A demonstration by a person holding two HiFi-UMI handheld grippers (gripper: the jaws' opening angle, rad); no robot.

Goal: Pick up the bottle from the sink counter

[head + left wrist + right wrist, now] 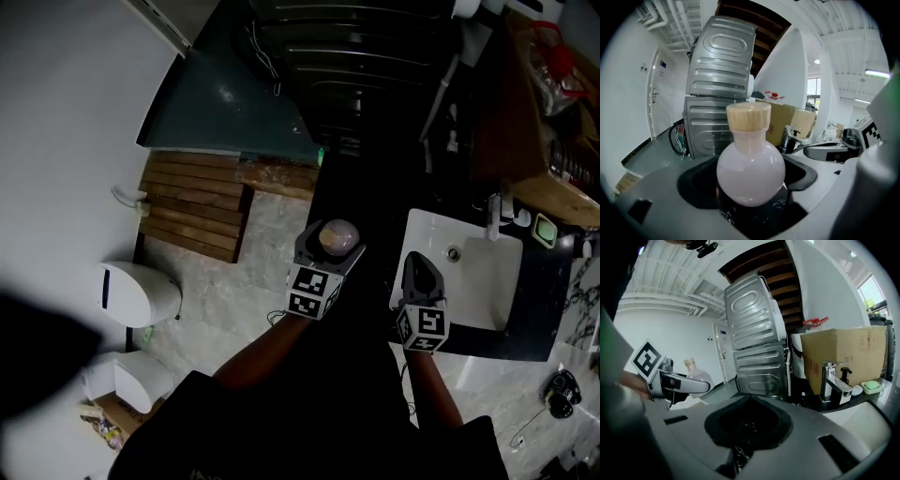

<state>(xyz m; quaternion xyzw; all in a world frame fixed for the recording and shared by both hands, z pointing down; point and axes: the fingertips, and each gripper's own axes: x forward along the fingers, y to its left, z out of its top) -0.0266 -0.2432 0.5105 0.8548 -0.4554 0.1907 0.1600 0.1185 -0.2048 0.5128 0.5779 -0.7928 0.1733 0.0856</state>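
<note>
A round, milky-pink bottle [750, 171] with a wooden cap [748, 116] sits upright between the jaws of my left gripper [749, 197], which is shut on its belly. From the head view the bottle [338, 236] is held in the left gripper [328, 251] over the dark floor, left of the sink counter [553, 309]. My right gripper [419, 264] hovers at the left rim of the white sink [483, 281], jaws together and holding nothing. In the right gripper view the right gripper [749, 401] is bare, and the bottle [697, 375] shows at the left in the left gripper [679, 384].
A chrome faucet [833, 380] and a green soap dish [871, 386] stand at the back of the sink. Behind are a cardboard box [843, 355] and two stacked grey machines [757, 348]. Wooden slats [192, 206] and a white bin [141, 292] lie to the left.
</note>
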